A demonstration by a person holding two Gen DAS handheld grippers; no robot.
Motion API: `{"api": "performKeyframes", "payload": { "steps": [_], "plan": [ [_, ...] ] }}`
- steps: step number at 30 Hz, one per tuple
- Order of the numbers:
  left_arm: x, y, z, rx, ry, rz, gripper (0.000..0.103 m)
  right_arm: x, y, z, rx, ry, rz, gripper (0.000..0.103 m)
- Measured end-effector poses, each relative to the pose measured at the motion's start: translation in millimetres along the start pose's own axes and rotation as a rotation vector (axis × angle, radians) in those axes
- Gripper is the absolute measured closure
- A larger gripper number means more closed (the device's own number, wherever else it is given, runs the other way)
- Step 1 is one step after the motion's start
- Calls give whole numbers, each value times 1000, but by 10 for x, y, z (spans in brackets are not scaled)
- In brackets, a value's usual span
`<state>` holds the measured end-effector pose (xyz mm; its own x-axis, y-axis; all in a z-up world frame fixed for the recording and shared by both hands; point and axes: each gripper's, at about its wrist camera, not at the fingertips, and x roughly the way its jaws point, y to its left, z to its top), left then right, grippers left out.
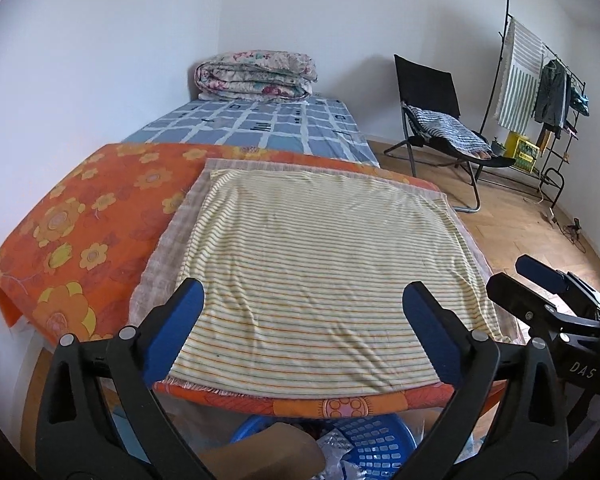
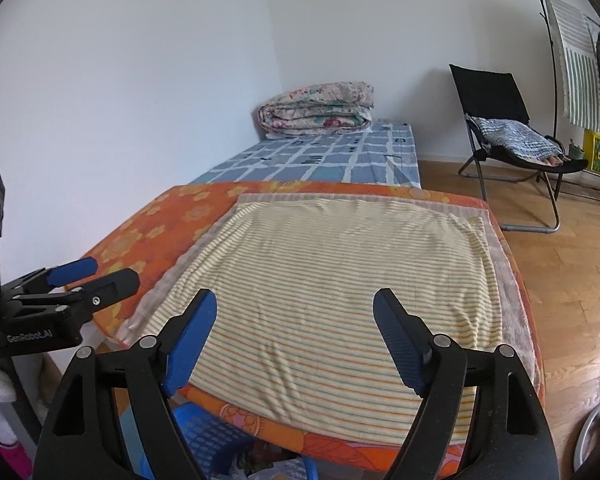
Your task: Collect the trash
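Observation:
My left gripper (image 1: 303, 292) is open and empty, held over the near edge of a yellow striped cloth (image 1: 320, 256) on a table. My right gripper (image 2: 295, 300) is open and empty over the same striped cloth (image 2: 332, 288). Below the table's front edge sits a blue plastic basket (image 1: 374, 446) holding crumpled clear wrappers (image 1: 334, 446) and a brown cardboard piece (image 1: 268, 450). The basket also shows in the right wrist view (image 2: 208, 440). Each gripper shows in the other's view: the right one (image 1: 548, 284) and the left one (image 2: 96, 274).
An orange flowered cloth (image 1: 84, 224) covers the table under the striped cloth. Behind it is a bed with a blue checked sheet (image 1: 268, 124) and a folded quilt (image 1: 256, 76). A black folding chair (image 1: 440, 120) and a clothes rack (image 1: 540, 92) stand on the wooden floor at right.

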<state>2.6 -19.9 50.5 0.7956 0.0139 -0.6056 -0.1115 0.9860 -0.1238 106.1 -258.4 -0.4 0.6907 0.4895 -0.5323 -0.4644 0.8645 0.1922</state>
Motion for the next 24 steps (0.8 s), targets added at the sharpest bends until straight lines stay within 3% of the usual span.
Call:
{"api": "performKeyframes", "payload": {
  "steps": [24],
  "plan": [
    [36,5,-25,-8,-4,-1,1,33,-46,-39,15,21,-20,22]
  ]
}}
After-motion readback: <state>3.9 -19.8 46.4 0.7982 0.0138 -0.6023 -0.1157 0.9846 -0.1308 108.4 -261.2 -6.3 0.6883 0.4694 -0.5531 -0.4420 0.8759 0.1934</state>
